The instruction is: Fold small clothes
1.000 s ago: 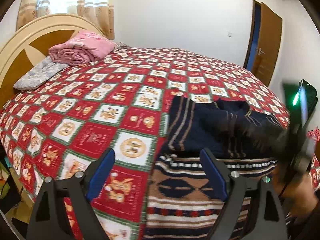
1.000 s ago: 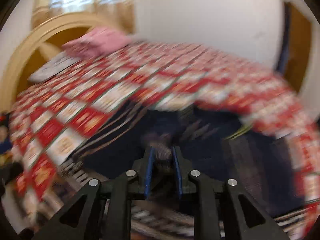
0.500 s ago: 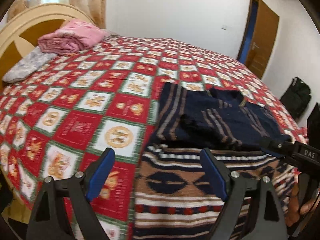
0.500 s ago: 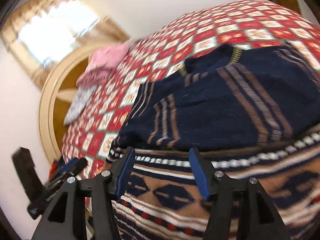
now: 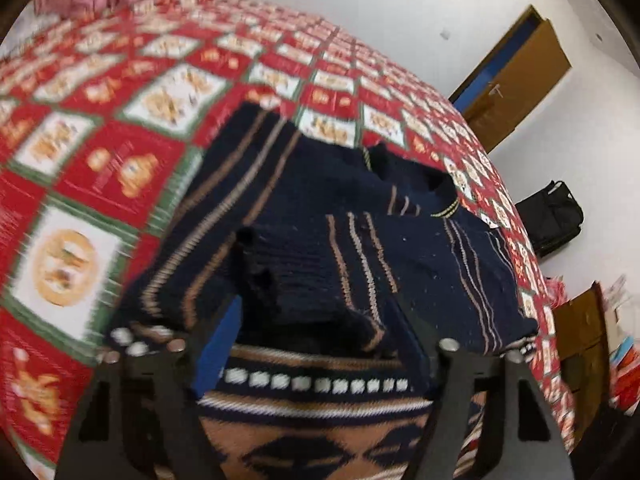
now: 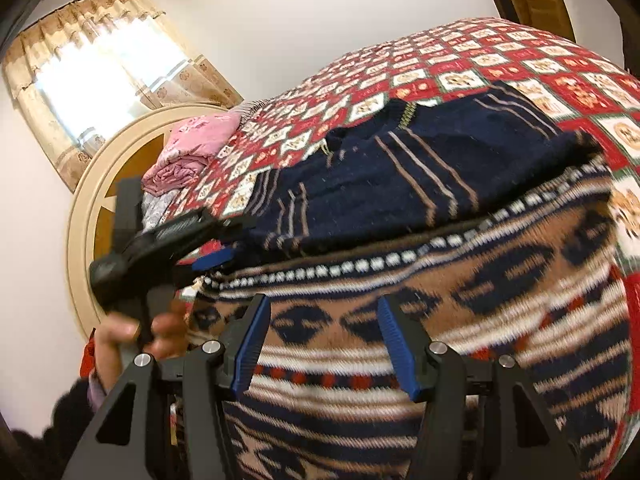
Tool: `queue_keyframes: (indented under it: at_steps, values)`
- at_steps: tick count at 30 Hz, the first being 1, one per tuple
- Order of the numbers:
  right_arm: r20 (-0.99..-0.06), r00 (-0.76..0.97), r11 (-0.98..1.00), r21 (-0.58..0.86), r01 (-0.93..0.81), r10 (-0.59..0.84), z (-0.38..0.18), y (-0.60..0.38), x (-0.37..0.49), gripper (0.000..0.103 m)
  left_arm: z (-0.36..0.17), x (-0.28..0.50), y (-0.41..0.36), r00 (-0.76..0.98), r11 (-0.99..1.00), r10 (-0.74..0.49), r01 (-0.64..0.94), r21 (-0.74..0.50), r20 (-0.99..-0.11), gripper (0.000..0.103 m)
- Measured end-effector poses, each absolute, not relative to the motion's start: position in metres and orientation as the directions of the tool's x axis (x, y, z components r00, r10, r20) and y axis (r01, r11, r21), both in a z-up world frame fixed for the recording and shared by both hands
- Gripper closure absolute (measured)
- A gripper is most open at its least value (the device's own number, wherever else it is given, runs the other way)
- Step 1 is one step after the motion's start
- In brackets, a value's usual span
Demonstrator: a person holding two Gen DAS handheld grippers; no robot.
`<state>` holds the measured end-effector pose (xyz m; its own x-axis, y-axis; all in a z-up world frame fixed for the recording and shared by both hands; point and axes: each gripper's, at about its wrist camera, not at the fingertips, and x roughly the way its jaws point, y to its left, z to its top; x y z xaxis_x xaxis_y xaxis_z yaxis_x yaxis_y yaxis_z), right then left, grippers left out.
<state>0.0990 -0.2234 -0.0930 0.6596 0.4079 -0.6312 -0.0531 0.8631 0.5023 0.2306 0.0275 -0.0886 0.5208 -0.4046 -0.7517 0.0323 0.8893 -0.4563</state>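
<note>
A navy sweater with tan stripes and a patterned brown hem (image 5: 360, 240) lies on the bed, sleeves folded over its body; it also shows in the right wrist view (image 6: 400, 176). My left gripper (image 5: 316, 340) is open with its jaws on either side of a folded sleeve cuff (image 5: 312, 316) at the sweater's left side; it also shows in the right wrist view (image 6: 208, 256). My right gripper (image 6: 324, 344) is open and empty, just above the patterned hem (image 6: 440, 300).
The bed has a red, white and green patchwork quilt (image 5: 100, 152). Folded pink bedding (image 6: 192, 144) lies by the round headboard (image 6: 92, 200). A door (image 5: 516, 80), a black bag (image 5: 556, 216) and a wooden cabinet (image 5: 580, 344) stand at the right.
My left gripper has moved forward and down onto the sweater's folded sleeve, jaws still open. My right gripper, shut on cloth a second ago, stays open and has drawn back over the hem.
</note>
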Motion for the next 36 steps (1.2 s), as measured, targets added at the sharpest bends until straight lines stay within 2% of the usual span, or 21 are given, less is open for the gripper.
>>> queue_keyframes:
  at_steps: [1,3,4,6,9,15,17,20,23,24,26,32,36]
  values:
    - [-0.636,0.660,0.865,0.500,-0.042,0.400,-0.095,-0.227,0.097,0.046,-0.092,0.231,0.025,0.512,0.889,-0.407,0.030,-0.457,-0.756,0.047]
    - [-0.637,0.663,0.858,0.514,-0.015,0.393,-0.100,-0.237,0.094,0.046,-0.098,0.234,0.020,0.499,0.887,-0.412,0.027,-0.462,-0.762,0.077]
    - [-0.636,0.664,0.851,0.526,0.001,0.392,-0.102,-0.243,0.094,0.046,-0.099,0.235,0.019,0.498,0.876,-0.434,0.039,-0.480,-0.751,0.087]
    - [-0.631,0.672,0.834,0.550,0.038,0.386,-0.106,-0.255,0.094,0.046,-0.099,0.236,0.017,0.484,0.857,-0.471,0.053,-0.512,-0.738,0.093]
    - [-0.607,0.701,0.815,0.576,0.064,0.375,-0.102,-0.273,0.093,0.046,-0.083,0.237,0.012,0.515,0.877,-0.450,0.100,-0.470,-0.729,0.094]
    - [-0.580,0.767,0.808,0.572,0.141,0.276,-0.085,-0.317,0.088,0.045,-0.032,0.254,0.023,0.659,0.921,-0.369,0.163,-0.354,-0.656,0.094]
    - [-0.582,0.774,0.806,0.569,0.167,0.250,-0.083,-0.329,0.088,0.045,-0.033,0.264,0.022,0.656,0.933,-0.350,0.179,-0.313,-0.669,0.094]
    - [-0.589,0.773,0.803,0.566,0.185,0.237,-0.082,-0.337,0.092,0.045,-0.056,0.277,0.011,0.619,0.962,-0.270,0.197,-0.187,-0.737,0.094]
    - [-0.594,0.771,0.821,0.544,0.175,0.230,-0.078,-0.341,0.099,0.046,-0.075,0.278,0.009,0.619,0.981,-0.170,0.178,-0.074,-0.766,0.080]
    - [-0.596,0.772,0.828,0.533,0.173,0.222,-0.076,-0.341,0.103,0.046,-0.080,0.278,0.012,0.615,0.985,-0.145,0.163,-0.055,-0.775,0.069]
    - [-0.599,0.777,0.840,0.510,0.185,0.192,-0.071,-0.350,0.111,0.046,-0.083,0.279,0.019,0.608,0.993,-0.093,0.113,-0.030,-0.789,0.059]
    - [-0.618,0.777,0.891,0.413,0.191,0.119,-0.062,-0.363,0.149,0.046,-0.056,0.247,0.046,0.698,0.999,-0.039,0.025,-0.031,-0.715,0.059]
    - [-0.666,0.736,0.912,0.365,0.186,0.116,-0.080,-0.364,0.180,0.046,-0.049,0.246,0.021,0.709,0.994,-0.092,0.108,-0.021,-0.699,0.059]
